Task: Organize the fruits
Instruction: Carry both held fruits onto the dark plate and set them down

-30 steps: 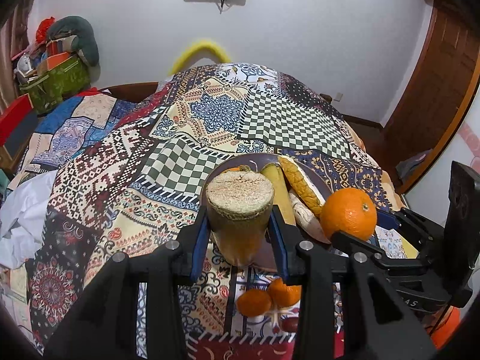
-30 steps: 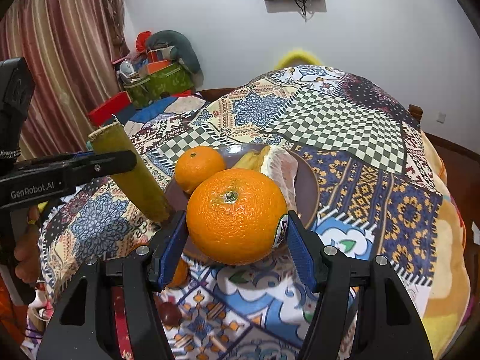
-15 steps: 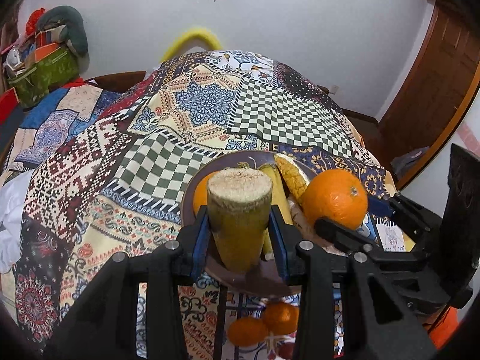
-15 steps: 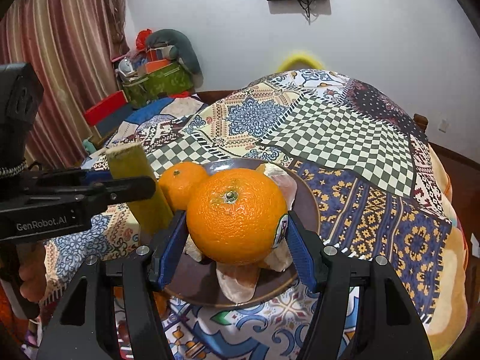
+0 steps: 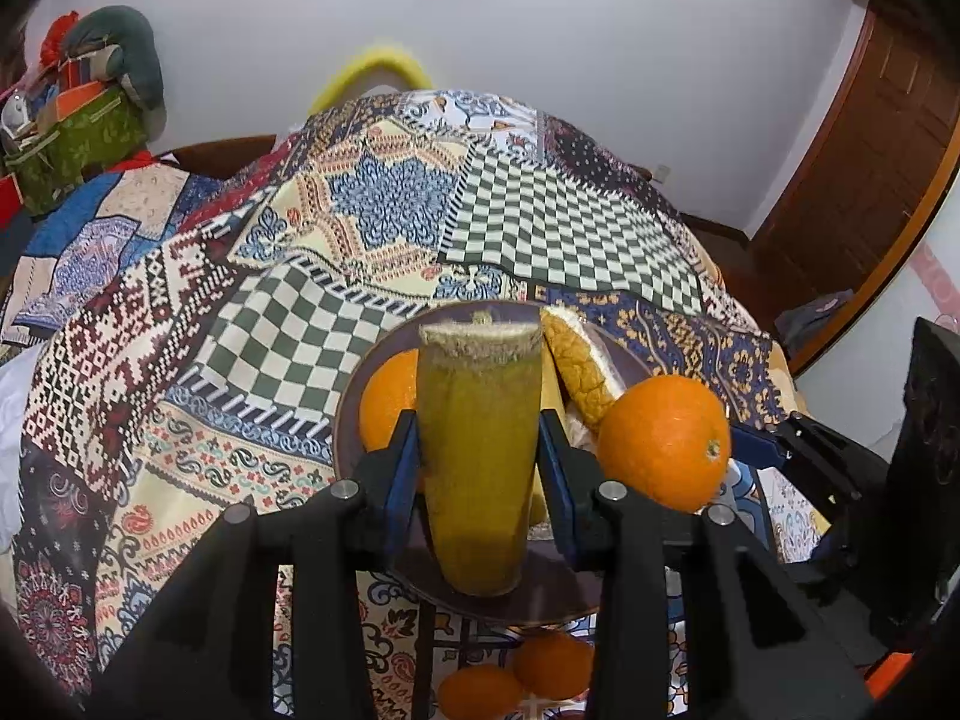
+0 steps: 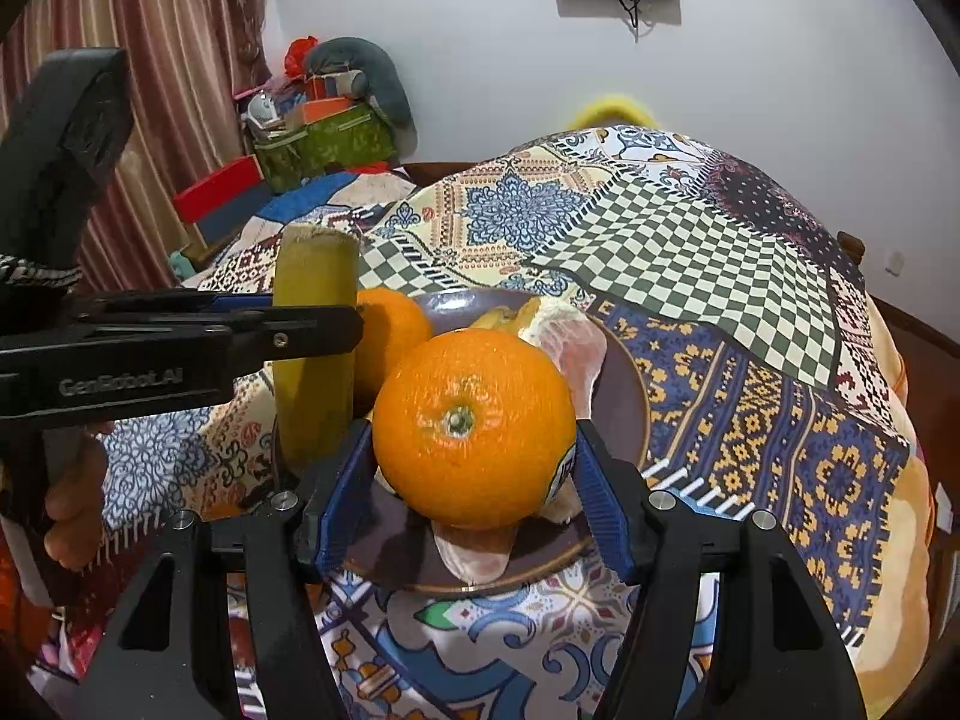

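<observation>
The left gripper (image 5: 479,468) is clamping a yellow-green cut stalk (image 5: 477,456), possibly sugarcane. The right gripper (image 6: 474,483) is gripping a large round orange (image 6: 474,426) over the brown plate (image 6: 624,396).

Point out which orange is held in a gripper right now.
The large orange clamped between the right gripper fingers, over the plate. Another orange sits on the plate; two small ones lie on the cloth.

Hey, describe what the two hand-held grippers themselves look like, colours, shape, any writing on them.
Both are matte black plastic. The left hand-held gripper and the right hand-held gripper each have two angular fingers lined with blue ribbed pads and fastened with silver screws. White lettering on the left one's side reads GenRobot.AI. No cables or sleeves show.
</observation>
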Tool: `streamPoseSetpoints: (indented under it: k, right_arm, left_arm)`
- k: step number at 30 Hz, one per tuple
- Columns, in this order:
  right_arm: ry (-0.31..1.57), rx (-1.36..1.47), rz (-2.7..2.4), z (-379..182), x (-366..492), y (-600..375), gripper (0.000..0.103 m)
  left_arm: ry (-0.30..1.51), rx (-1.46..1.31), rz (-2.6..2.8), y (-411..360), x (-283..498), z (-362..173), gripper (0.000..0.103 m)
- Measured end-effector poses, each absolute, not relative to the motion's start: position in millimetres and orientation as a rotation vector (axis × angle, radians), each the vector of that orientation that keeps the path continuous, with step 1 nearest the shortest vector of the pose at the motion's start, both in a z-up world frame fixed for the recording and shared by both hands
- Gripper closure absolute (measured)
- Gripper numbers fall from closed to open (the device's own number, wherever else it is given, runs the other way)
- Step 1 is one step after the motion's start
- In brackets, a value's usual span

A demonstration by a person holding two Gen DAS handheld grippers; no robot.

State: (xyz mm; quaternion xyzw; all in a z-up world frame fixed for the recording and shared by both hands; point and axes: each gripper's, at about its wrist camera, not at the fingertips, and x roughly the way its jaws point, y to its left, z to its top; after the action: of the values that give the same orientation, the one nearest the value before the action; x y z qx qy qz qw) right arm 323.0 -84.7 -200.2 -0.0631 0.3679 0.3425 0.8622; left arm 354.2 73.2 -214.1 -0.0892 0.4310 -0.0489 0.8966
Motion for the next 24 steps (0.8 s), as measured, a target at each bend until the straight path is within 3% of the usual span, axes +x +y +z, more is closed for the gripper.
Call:
streamPoseSetpoints:
  k: [11,15,24]
  right_arm:
    - [0.848,-0.088,0.745,-207,326,-88,0.040]
    - [0.860,-0.093,0.736,-208,325,-87,0.040]
    - [0.831,-0.088,0.722,-194,319,-91,0.037]
  left_arm:
    - [0.921,-0.181,-0.089,72,353,-221,0.065]
    - [0.920,-0.200,-0.087,76,351,-219,0.057]
    - [0.893,-0.183,-0.077,77,340,-206,0.052]
